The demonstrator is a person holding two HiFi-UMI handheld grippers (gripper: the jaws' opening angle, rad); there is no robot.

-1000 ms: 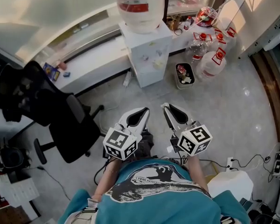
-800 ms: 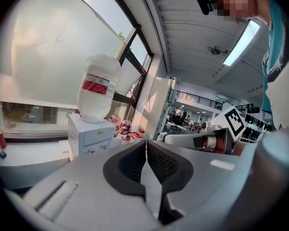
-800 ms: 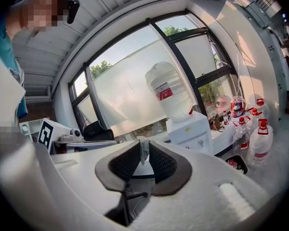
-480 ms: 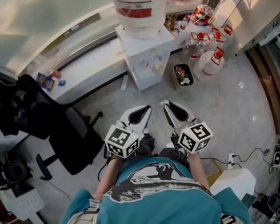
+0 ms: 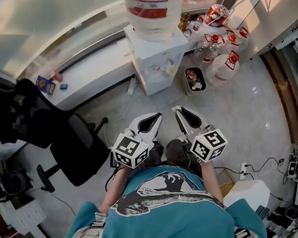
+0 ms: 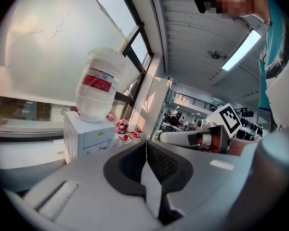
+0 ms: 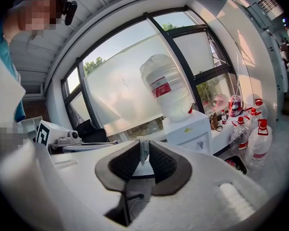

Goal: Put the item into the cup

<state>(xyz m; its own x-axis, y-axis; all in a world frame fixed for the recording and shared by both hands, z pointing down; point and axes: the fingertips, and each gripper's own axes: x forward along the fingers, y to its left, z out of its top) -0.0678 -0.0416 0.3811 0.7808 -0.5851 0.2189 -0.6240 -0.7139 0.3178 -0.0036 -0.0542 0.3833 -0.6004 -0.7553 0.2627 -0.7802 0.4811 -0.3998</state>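
Both grippers are held close to the person's chest, above the floor. My right gripper [image 5: 181,114] [image 7: 142,144] is shut on a small pale item [image 7: 143,153] pinched between its black pads; in the head view the item is too small to make out. My left gripper [image 5: 151,121] [image 6: 146,146] is beside it, jaws shut together with nothing between them. No cup shows clearly in any view.
A white water dispenser [image 5: 158,58] with a large jug [image 5: 151,4] stands ahead by the window. Beside it are a small bin [image 5: 194,80] and several plastic bottles [image 5: 223,63]. A black office chair [image 5: 64,138] is to the left, and a white counter [image 5: 84,72] runs under the window.
Both grippers keep the same pose and grip. In the head view the room has slid slightly, with the dispenser drifting a little to the right.
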